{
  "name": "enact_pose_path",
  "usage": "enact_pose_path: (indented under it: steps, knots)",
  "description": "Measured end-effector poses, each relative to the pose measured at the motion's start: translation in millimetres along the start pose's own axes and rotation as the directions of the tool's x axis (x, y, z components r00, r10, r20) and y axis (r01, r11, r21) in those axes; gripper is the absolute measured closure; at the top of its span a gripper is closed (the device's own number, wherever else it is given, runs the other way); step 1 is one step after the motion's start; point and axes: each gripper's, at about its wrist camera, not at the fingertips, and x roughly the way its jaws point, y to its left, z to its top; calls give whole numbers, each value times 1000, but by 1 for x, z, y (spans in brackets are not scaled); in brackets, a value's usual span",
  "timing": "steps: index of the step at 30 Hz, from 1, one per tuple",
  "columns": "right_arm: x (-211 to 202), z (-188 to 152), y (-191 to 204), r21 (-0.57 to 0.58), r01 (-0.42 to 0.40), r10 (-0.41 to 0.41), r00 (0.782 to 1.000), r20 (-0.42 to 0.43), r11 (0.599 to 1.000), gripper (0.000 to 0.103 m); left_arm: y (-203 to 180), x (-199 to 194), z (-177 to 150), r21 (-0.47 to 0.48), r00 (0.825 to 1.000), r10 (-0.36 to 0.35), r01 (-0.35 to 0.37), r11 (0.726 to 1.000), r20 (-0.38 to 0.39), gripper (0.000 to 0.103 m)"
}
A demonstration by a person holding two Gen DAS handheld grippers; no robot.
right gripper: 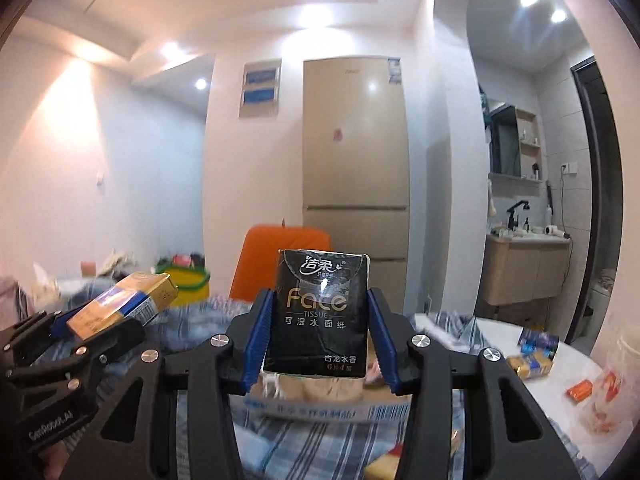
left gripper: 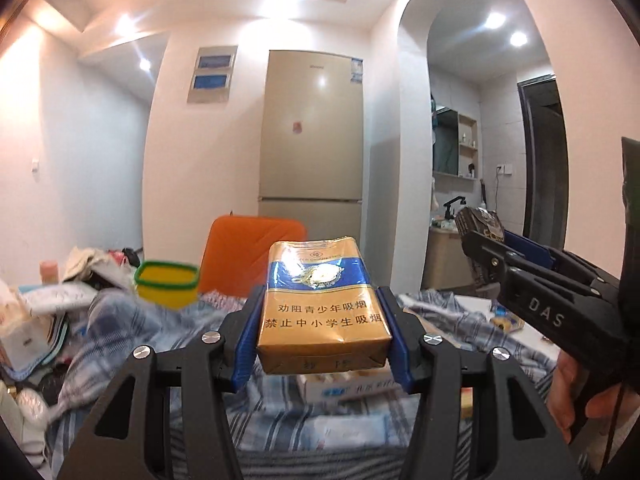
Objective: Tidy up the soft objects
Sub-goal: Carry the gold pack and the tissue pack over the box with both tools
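My left gripper (left gripper: 322,336) is shut on a gold and blue soft cigarette pack (left gripper: 320,304), held upright above the bed. In the right wrist view the same pack (right gripper: 124,304) shows at the left, tilted, in the left gripper (right gripper: 96,320). My right gripper (right gripper: 318,340) is shut on a black "Face" tissue pack (right gripper: 320,312), also upright. From the left wrist view the right gripper (left gripper: 484,240) reaches in from the right with the black pack (left gripper: 480,220) at its tip, and a hand (left gripper: 576,400) holds its grip.
A blue plaid blanket (left gripper: 128,328) covers the bed, with a cardboard box (right gripper: 320,404) below the grippers. A yellow tub with a green rim (left gripper: 168,284) and an orange cushion (left gripper: 248,252) stand behind. Clutter lies at the left. A white round table (right gripper: 560,380) with small packets sits at the right.
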Motion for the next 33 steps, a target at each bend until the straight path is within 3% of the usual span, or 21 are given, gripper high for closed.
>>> enact_pose_path:
  steps: [6,14,20,25,33]
  knots:
    - [11,19,-11,-21,22,-20,996,81,1000,54,-17,17,16,47,994,-7,2,999,111,50]
    - [40,3,-8,-84,96,-81,983,163,992,54,-24,57,14,32,986,-29,24,999,167,51]
    - [67,-12,-16,-69,103,-96,991,94,992,54,-15,79,9,26,989,-9,5,1000,150,51]
    - [83,-24,-29,-26,101,-101,995,11,994,54,-3,95,-3,1,996,18,-18,1000,86,51]
    - [110,-38,-41,9,95,-93,988,-126,995,54,2,114,-13,-3,1000,-3,3,1000,3,50]
